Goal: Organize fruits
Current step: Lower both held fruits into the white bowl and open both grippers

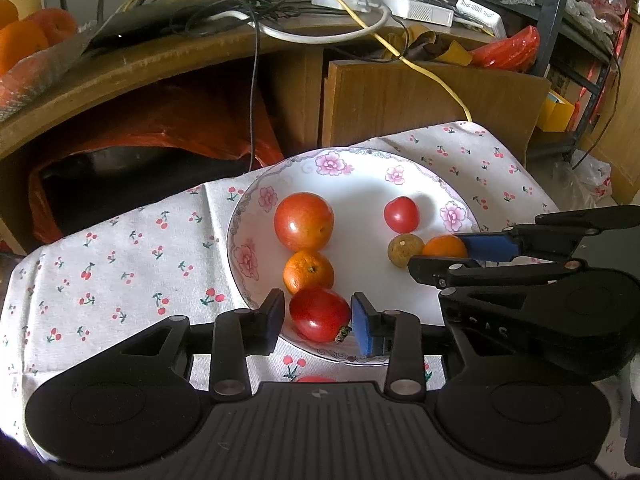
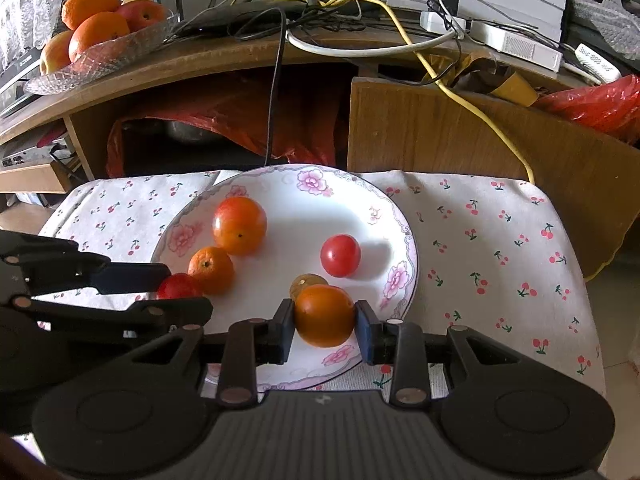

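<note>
A white flowered plate (image 1: 360, 176) (image 2: 288, 192) lies on a cherry-print cloth. On it are a large orange-red tomato (image 1: 304, 222) (image 2: 239, 225), a small orange (image 1: 308, 272) (image 2: 211, 265), a small red tomato (image 1: 401, 214) (image 2: 340, 255) and a brownish round fruit (image 1: 405, 249) (image 2: 306, 281). My left gripper (image 1: 318, 320) brackets a red tomato (image 1: 319, 315) (image 2: 178, 286) at the plate's near rim; a small gap shows on its left side. My right gripper (image 2: 325, 326) is shut on an orange (image 2: 325, 315) (image 1: 444, 247) low over the plate.
The cherry-print cloth (image 1: 120, 264) (image 2: 500, 248) covers the low table. Behind it stands a wooden desk (image 2: 248, 56) with cables and a glass dish of oranges and apples (image 2: 100, 28). A red plastic bag (image 1: 160, 120) sits under the desk. Another red fruit (image 1: 314, 379) peeks out below the plate.
</note>
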`<action>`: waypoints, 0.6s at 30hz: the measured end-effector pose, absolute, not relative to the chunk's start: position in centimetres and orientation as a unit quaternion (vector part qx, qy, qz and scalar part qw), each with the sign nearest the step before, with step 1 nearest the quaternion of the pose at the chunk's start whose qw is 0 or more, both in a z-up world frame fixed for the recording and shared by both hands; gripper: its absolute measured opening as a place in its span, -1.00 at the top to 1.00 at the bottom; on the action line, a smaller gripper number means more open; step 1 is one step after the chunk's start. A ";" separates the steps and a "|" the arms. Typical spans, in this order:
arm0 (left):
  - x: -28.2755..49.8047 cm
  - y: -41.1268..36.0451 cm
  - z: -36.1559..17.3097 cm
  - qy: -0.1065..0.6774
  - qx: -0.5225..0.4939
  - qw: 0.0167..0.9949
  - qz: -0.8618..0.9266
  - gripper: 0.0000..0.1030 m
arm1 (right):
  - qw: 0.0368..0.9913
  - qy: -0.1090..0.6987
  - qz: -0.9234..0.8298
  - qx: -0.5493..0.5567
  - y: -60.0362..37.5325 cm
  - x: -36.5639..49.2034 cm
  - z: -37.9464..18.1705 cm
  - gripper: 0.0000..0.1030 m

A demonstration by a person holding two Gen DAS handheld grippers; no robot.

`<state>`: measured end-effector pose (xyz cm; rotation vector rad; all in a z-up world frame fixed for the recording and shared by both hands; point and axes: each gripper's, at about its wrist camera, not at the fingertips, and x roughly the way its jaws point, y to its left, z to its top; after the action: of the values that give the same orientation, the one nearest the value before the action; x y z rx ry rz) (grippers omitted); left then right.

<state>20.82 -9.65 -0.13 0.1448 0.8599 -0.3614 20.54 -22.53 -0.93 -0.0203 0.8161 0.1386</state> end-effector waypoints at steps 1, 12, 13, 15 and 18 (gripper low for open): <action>20.8 -9.6 -0.1 0.413 0.069 0.891 -0.173 0.04 | 0.916 0.396 0.067 -0.008 -22.6 20.6 -0.9 0.04; 20.6 -8.8 1.2 0.401 0.057 0.899 -0.165 -0.18 | 0.925 0.373 0.069 0.010 -22.9 20.2 0.6 0.04; 20.6 -8.7 1.4 0.399 0.058 0.900 -0.164 -0.21 | 0.926 0.372 0.070 0.012 -22.9 20.2 0.8 0.04; 20.5 -8.6 1.5 0.398 0.059 0.901 -0.163 -0.22 | 0.927 0.368 0.069 0.014 -22.8 20.0 1.1 0.04; 20.1 -8.4 1.8 0.396 0.062 0.902 -0.161 -0.22 | 0.929 0.363 0.066 0.017 -22.8 19.6 1.5 0.04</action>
<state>20.06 -8.37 1.82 0.1289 0.8195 -0.3338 19.64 -22.81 1.53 0.0354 0.7431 0.1347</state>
